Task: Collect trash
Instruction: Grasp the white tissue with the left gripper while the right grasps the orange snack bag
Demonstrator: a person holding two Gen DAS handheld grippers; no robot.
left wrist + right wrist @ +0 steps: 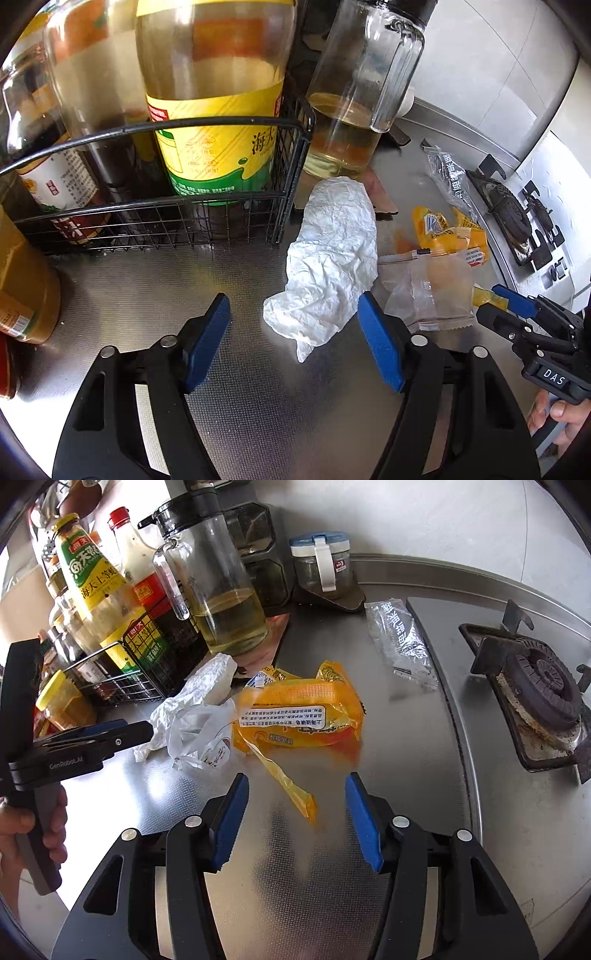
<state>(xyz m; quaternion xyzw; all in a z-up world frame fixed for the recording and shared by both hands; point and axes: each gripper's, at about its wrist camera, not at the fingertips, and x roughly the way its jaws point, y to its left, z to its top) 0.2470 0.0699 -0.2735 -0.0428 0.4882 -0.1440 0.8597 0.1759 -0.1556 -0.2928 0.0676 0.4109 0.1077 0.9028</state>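
Steel-countertop (424,812) litter beside wire condiment basket (207,127): crumpled white tissue (332,254) nearest, yellow wrapper (299,716) beyond; left gripper (295,339) and right gripper (293,819) both spread, nothing pinched; approach step, closing on tissue and wrapper judged next.

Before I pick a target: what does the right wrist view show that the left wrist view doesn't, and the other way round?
Only the right wrist view: the lidded glass jar by the wall and the bottles' caps.

Only the left wrist view: the clear plastic wrapper beside the tissue, and the person's hand on the right claw.

Both: crumpled white tissue, yellow snack wrapper, silver foil packet, wire basket of bottles, oil pitcher, gas burner. Neither claw holds anything.
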